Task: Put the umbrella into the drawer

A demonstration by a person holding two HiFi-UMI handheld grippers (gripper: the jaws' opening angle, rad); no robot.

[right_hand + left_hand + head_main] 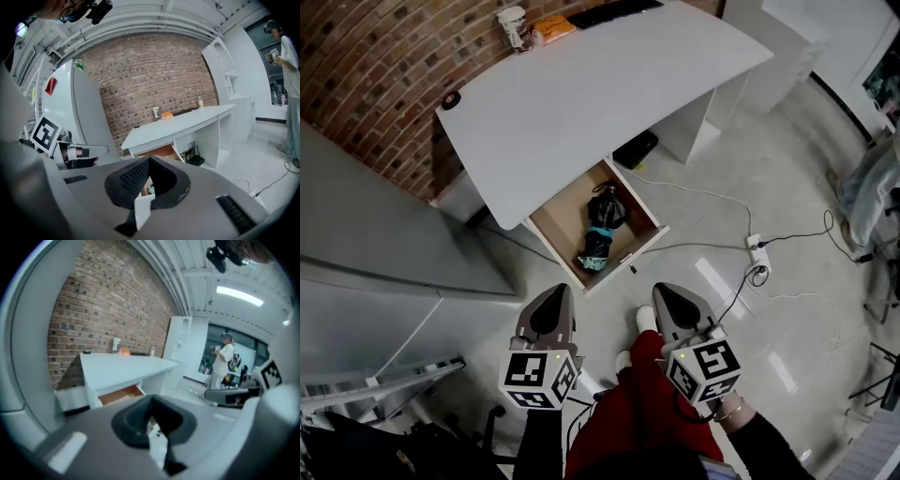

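Note:
The folded black umbrella (pixel 602 230) with a teal strap lies inside the open wooden drawer (pixel 551 223) under the white desk (pixel 600 84). My left gripper (pixel 553 295) and right gripper (pixel 667 295) are side by side below the drawer, over the floor and apart from it. Both are shut with nothing between their jaws. In the left gripper view the shut jaws (pixel 154 425) point toward the desk, and the drawer (pixel 123 394) shows as an orange-brown opening. The right gripper view shows its shut jaws (pixel 146 187) in line with the drawer (pixel 161 151).
A power strip (pixel 757 248) with cables lies on the floor to the right. A black box (pixel 635 148) sits under the desk. A cup (pixel 514 26) and an orange item (pixel 551 28) stand at the desk's back. A grey cabinet (pixel 384 234) stands left. A person (pixel 224 359) stands far off.

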